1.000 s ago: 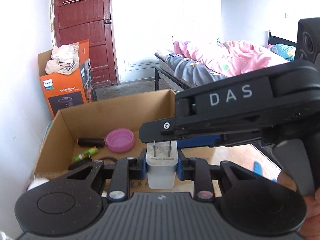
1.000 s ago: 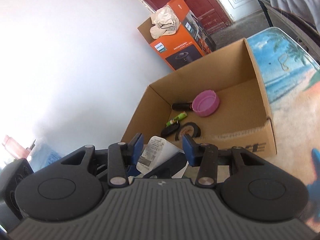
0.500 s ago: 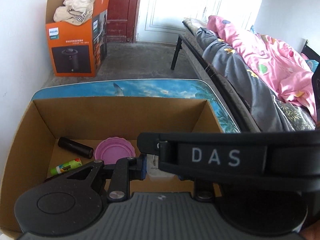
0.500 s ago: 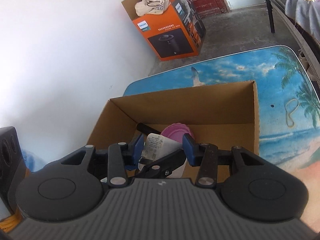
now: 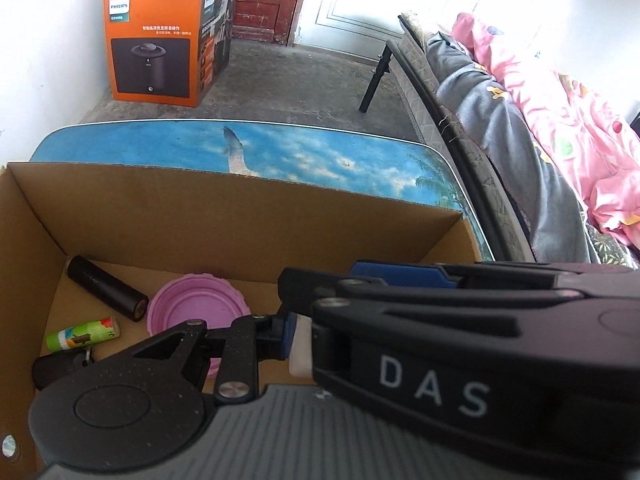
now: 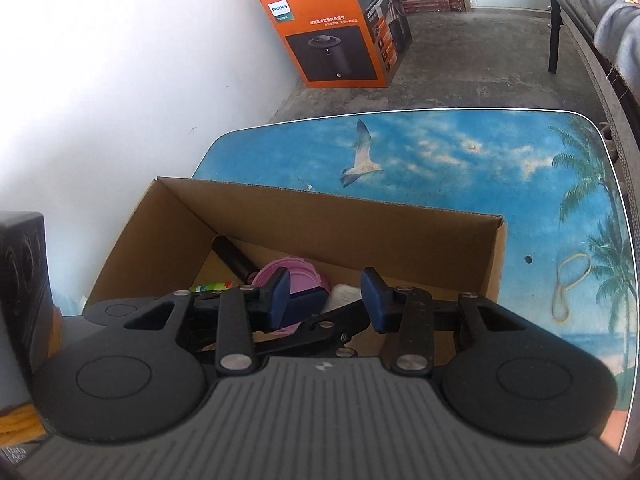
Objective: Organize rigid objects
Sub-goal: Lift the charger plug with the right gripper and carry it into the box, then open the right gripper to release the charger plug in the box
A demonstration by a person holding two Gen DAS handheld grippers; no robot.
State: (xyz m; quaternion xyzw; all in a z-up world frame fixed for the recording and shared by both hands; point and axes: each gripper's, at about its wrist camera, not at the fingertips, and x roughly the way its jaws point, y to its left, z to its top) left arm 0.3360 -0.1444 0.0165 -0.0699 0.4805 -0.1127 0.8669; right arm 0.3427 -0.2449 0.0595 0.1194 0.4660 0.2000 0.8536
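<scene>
Now | left gripper (image 5: 298, 340) pitched down over cardboard box (image 5: 240, 216), clamped on white charger (image 5: 301, 346) | right gripper (image 6: 326, 300) above it, crossing, fingers spread, empty | charger above box floor beside pink lid (image 5: 196, 306).

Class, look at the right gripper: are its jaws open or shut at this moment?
Open. In the right wrist view the right gripper shows its two blue pads set apart, clamping nothing, above the cardboard box.
</scene>
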